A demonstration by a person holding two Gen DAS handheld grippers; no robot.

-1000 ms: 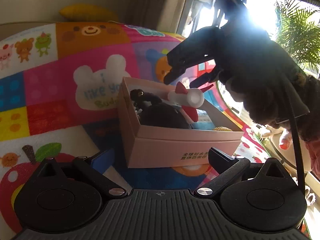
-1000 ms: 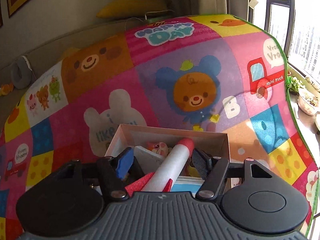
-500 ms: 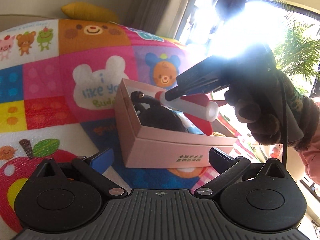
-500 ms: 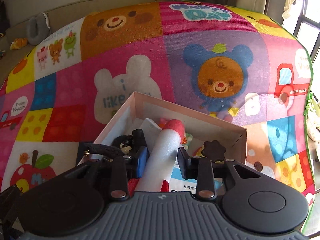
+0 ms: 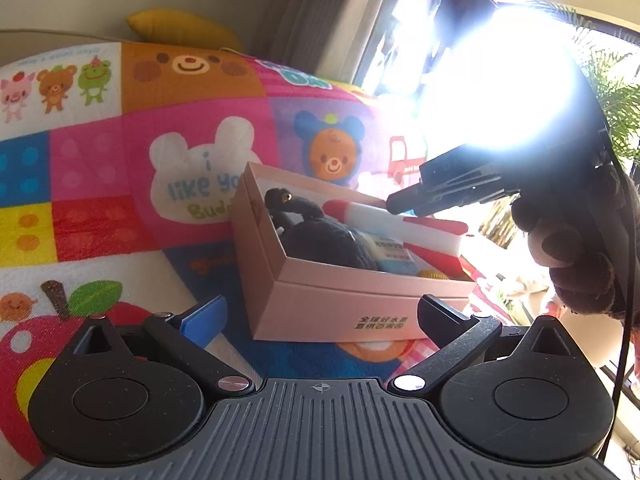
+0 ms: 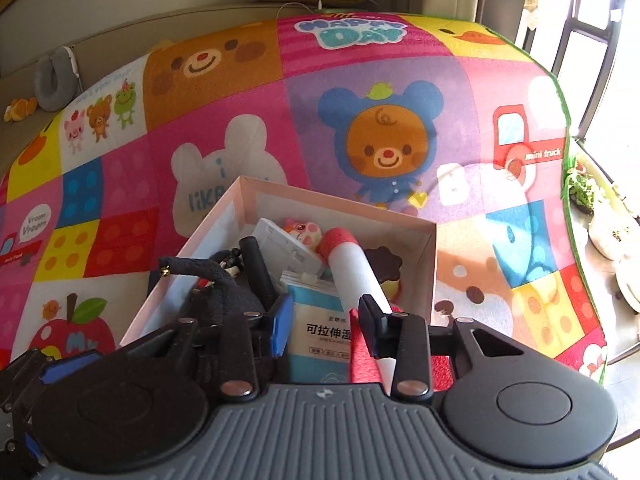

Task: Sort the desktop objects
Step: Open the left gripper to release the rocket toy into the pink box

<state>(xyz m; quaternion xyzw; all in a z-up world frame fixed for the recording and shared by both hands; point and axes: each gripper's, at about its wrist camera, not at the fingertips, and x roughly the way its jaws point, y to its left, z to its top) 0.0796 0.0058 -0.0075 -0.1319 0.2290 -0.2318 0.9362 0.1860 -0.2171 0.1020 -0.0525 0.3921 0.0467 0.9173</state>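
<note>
Pink box [image 6: 430, 276] already holds foam rocket [image 6: 356, 268], black pouch [image 5: 324, 240] and wipes pack [image 6: 320, 320]; mat outside shows nothing left. Right gripper [image 6: 324, 320] fingers slightly parted, rocket not gripped; left gripper [image 5: 320, 316] spread, empty

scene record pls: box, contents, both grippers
surface: cartoon-print play mat
container: pink box, no lid on it, on the mat
contents: foam rocket, black plush, wipes pack, small pink toy, brown flower-shaped piece
rocket pose: lying on top of the other items, red nose toward the far wall
right gripper: over the box, jaws apart, nothing gripped
left gripper: short of the box, wide open, holds nothing
</note>
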